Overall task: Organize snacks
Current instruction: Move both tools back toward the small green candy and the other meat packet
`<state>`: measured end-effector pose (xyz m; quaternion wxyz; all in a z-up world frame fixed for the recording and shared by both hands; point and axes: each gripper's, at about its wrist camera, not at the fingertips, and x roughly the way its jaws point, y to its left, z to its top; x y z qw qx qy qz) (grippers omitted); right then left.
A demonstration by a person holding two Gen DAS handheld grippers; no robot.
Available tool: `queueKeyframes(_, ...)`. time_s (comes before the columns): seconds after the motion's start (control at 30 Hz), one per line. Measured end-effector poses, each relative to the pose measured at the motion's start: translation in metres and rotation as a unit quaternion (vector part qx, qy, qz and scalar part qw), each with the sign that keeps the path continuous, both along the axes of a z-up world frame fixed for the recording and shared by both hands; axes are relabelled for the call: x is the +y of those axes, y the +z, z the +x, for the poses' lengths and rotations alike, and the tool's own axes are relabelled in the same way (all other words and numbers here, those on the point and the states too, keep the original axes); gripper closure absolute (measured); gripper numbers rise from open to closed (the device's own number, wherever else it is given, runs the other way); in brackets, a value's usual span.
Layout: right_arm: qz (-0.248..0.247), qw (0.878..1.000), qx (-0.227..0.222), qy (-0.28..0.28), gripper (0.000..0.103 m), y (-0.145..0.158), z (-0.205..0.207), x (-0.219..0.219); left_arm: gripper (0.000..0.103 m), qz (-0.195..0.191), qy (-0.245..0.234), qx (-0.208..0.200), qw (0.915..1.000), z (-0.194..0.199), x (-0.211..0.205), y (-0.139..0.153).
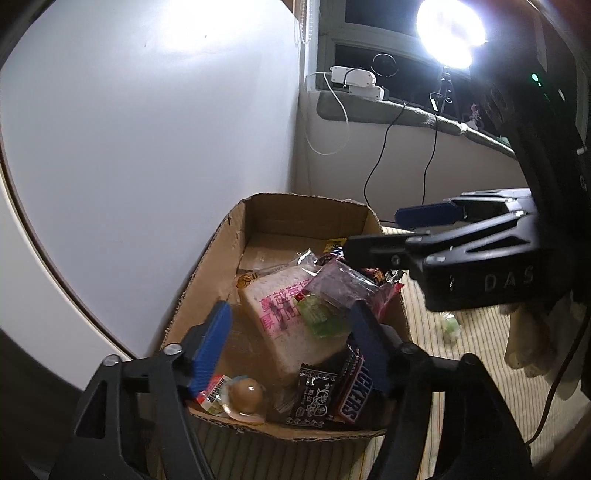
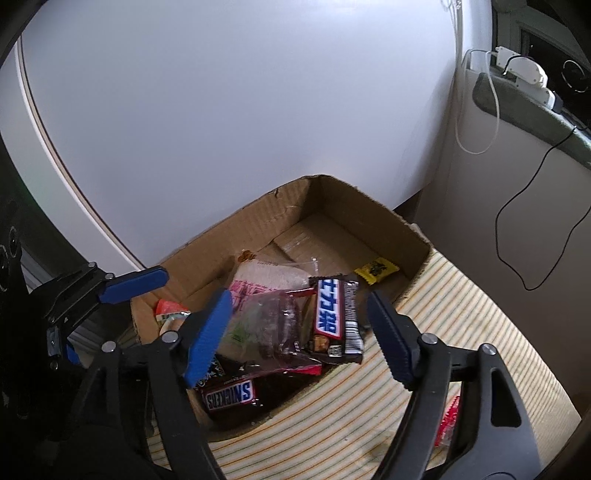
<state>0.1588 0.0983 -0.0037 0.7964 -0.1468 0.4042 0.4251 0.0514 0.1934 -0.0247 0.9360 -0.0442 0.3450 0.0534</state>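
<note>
An open cardboard box (image 1: 236, 236) (image 2: 351, 203) stands on a striped mat against a white wall. It holds a bagged bread slice (image 1: 284, 314) (image 2: 266, 275), Snickers bars (image 1: 352, 387) (image 2: 231, 400) (image 2: 334, 317), a clear purple-tinted bag (image 1: 343, 284) (image 2: 266, 325), a jelly cup (image 1: 245, 398) and a yellow candy (image 2: 375, 269). My left gripper (image 1: 291, 343) hovers open over the box's near end, empty. My right gripper (image 2: 303, 332) hovers open above the snack pile, empty; it also shows in the left wrist view (image 1: 384, 232).
A striped mat (image 2: 461, 314) lies under and right of the box. A red wrapper (image 2: 447, 421) and a small green-white candy (image 1: 448, 326) lie on the mat. Black cables (image 2: 532, 229) hang from a sill with white adapters (image 1: 354, 77). A bright lamp (image 1: 450, 29) shines.
</note>
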Motion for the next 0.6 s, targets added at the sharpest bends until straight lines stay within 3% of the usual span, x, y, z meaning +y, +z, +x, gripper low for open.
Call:
queueKeyframes(0.1,0.004,1.0,-0.006,-0.01,0.014,0.004,0.002,-0.006,0.028,0.001,0.001,0.001,1.0,0.0,-0.002,0.0)
queueKeyframes(0.6,-0.002,0.999,-0.03,-0.04,0.013,0.015,0.006,-0.057,0.023,0.006,-0.023,-0.003,0.9997,0.007,-0.037,0.003)
